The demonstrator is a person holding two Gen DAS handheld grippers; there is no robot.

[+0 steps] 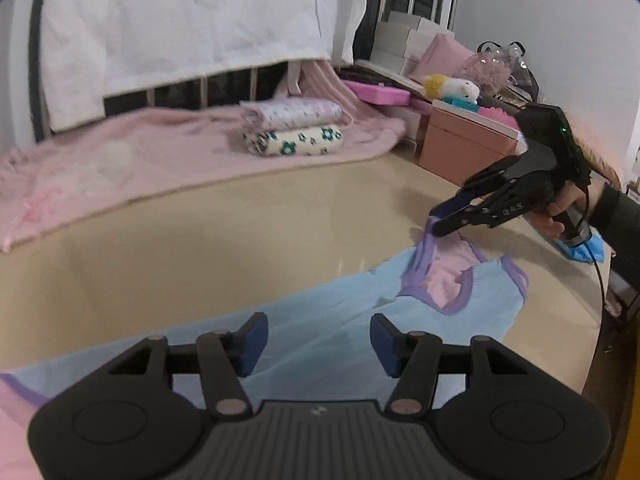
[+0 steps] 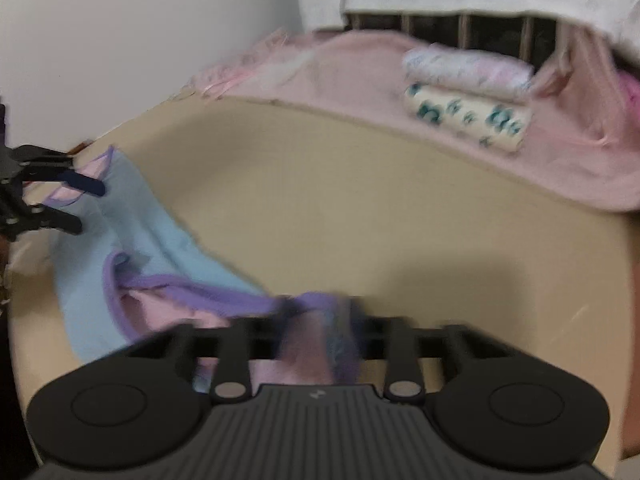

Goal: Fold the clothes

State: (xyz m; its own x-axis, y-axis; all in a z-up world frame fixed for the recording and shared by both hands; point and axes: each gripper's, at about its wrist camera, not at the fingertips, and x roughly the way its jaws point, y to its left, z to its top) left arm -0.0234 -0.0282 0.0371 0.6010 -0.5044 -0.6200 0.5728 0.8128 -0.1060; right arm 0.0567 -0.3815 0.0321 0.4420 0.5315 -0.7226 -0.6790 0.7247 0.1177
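Our light-blue cotton garment with purple trim and pink lining point(image 1: 320, 320) lies spread on the beige tabletop point(image 1: 200, 232), one trimmed strap raised. Our right gripper point(image 1: 440, 220) is pinched shut on that purple strap; our left gripper point(image 1: 314, 346) hangs spread wide over the blue cloth, gripping nothing. To fold well, we judge the lifted strap should stay taut while the left takes a matching edge, so the layers meet squarely. Behind, two folded floral cloths point(image 1: 294, 128) sit stacked on a pink blanket point(image 1: 120, 168). The right wrist view is blurred, and the garment's near end is cut off.
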